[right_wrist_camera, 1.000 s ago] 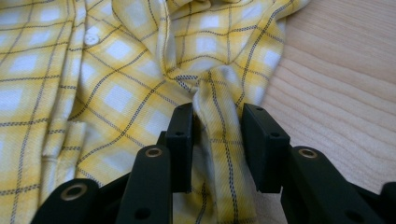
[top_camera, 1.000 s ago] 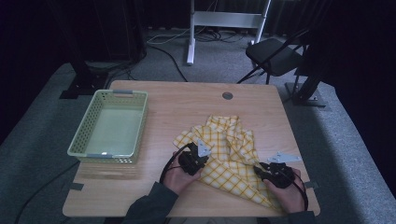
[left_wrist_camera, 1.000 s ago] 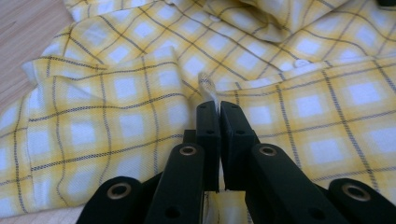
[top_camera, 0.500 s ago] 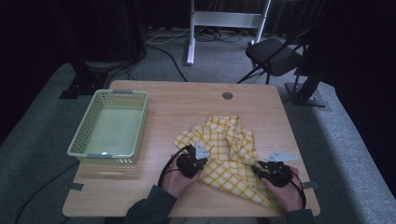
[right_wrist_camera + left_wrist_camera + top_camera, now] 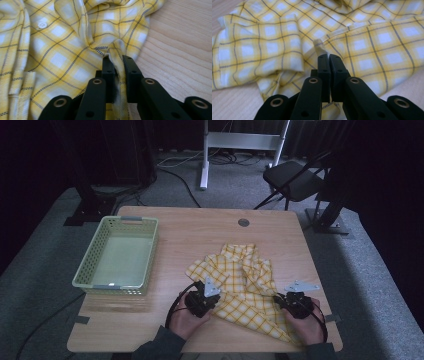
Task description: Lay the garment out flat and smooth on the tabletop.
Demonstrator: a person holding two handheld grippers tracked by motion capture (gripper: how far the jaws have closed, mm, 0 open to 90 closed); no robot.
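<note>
At the far left of the table point(image 5: 200, 232) we see a pale green basket point(image 5: 119, 256) standing near the left edge, well apart from the work. To its right, on the near half of the table, lies a yellow checked shirt point(image 5: 245, 285), crumpled and spread loosely, with folds running across it. We hold the left gripper point(image 5: 206, 301) at the shirt's near left edge; in the left gripper view its black jaws stand pressed together with a thin hem of the shirt point(image 5: 352, 37) pinched between their tips, the cloth bunched in folds to the left of them and lying flatter to the right. Farther right, we hold the right gripper point(image 5: 292, 303) at the shirt's near right edge. In the right gripper view its jaws are clamped on a gathered ridge of the shirt point(image 5: 75, 45), the fabric rising between the two tips, a small white button point(image 5: 41, 25) showing up at the left, and bare wood to the right of the jaws.
</note>
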